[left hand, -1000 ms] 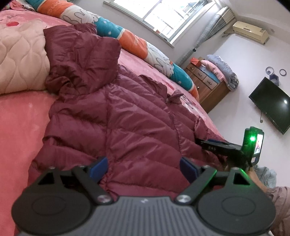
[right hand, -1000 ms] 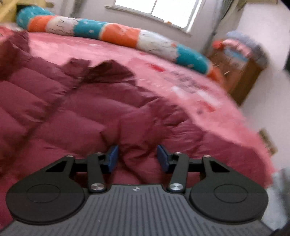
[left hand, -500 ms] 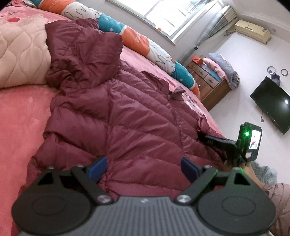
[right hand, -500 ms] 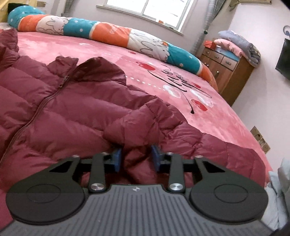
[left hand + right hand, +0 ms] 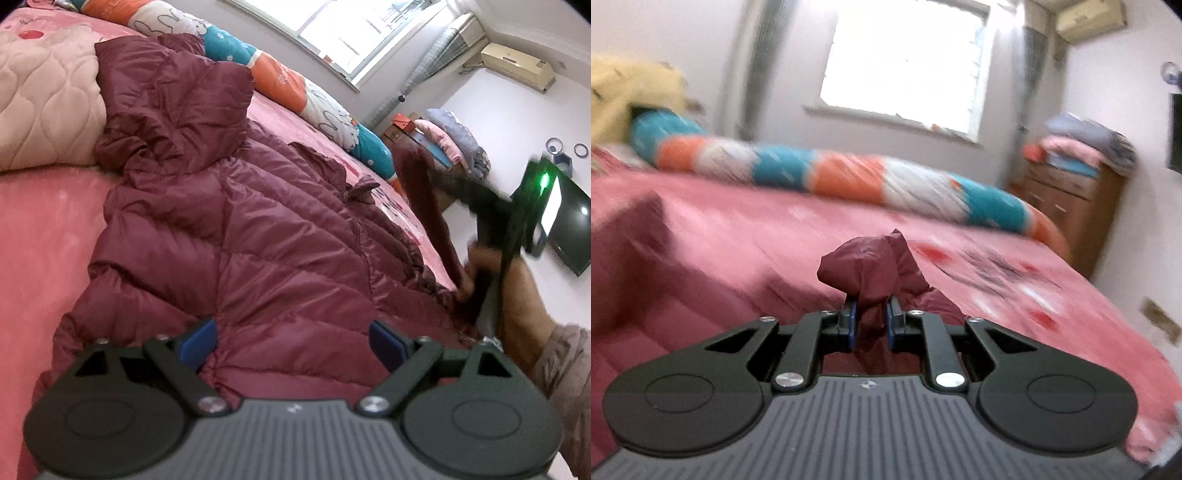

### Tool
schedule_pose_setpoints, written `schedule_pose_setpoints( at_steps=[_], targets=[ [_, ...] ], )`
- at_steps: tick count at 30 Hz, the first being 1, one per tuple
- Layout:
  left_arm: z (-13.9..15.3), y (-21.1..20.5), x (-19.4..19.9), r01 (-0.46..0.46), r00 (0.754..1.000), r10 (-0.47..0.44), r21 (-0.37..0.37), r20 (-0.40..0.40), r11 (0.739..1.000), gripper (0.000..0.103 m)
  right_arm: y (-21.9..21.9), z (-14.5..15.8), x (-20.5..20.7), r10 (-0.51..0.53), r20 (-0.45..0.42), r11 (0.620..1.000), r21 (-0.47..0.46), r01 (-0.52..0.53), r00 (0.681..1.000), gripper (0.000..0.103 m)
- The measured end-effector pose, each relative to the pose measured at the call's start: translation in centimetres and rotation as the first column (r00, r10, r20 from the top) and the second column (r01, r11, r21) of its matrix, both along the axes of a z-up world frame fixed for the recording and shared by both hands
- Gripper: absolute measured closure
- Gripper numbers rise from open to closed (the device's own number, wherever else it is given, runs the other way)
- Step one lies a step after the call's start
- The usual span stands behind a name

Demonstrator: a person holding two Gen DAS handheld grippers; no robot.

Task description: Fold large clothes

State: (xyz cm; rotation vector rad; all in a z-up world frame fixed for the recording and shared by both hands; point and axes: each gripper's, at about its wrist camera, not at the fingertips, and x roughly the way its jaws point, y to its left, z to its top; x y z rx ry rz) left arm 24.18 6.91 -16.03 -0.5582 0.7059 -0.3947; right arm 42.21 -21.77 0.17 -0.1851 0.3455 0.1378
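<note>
**Right tongs clamped on a fold of the maroon jacket, left tongs wide apart**

Left wrist view: quilted maroon down jacket (image 5: 229, 236), glossy and puffy with diagonal stitched channels, spread flat on the pink plush bed (image 5: 40, 236) straight ahead of the left tongs (image 5: 291, 338). Crumpled hood bunched at the far end, against a pale quilted blanket (image 5: 44, 107) ahead and to the left. Long bolster (image 5: 295, 88) in teal, orange and white bands along the far edge of the bed. Left tongs spread wide, blue pads just above the jacket's near hem, nothing between them. Framing much the same as a second ago. To the right, right tongs (image 5: 424, 173) blurred, green light on the body, a strip of jacket fabric drawn up from the bed where earlier the same device sat low at the jacket's edge.

Right wrist view: right tongs (image 5: 871, 321) pinched onto a wad of thin, wrinkled maroon fabric (image 5: 871, 266) puffing up just beyond the pads. A second ago well apart astride a ridge of the jacket; since then closing to a tight grip. Background now streaked with blur, window (image 5: 905, 62) and wooden dresser (image 5: 1067, 214) higher in the picture than before, rest of the jacket low and to the left.
</note>
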Motion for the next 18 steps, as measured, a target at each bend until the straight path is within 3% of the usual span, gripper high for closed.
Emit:
schedule_pose_setpoints(
  at_steps=[5,9,13,18],
  targets=[
    [-0.2,0.1,0.1,-0.001,1.0,0.001,-0.01,-0.005,1.0,0.013,6.2,1.7,-0.2,0.21,0.054,0.965,0.146,-0.216,0.976,0.087],
    [-0.1,0.1,0.1,-0.001,1.0,0.001,-0.012,-0.007,1.0,0.013,9.8,0.8,0.4,0.336,0.029,0.915,0.227,-0.334,0.941,0.086],
    [-0.1,0.2,0.1,-0.003,1.0,0.002,-0.02,-0.01,1.0,0.013,11.3,-2.2,1.4,0.386,-0.086,0.889,0.302,-0.346,0.918,0.086],
    [-0.3,0.1,0.1,-0.002,1.0,0.002,-0.016,-0.01,1.0,0.013,11.2,-6.4,2.8,0.378,-0.241,0.898,0.33,-0.291,0.894,0.084]
  ],
)
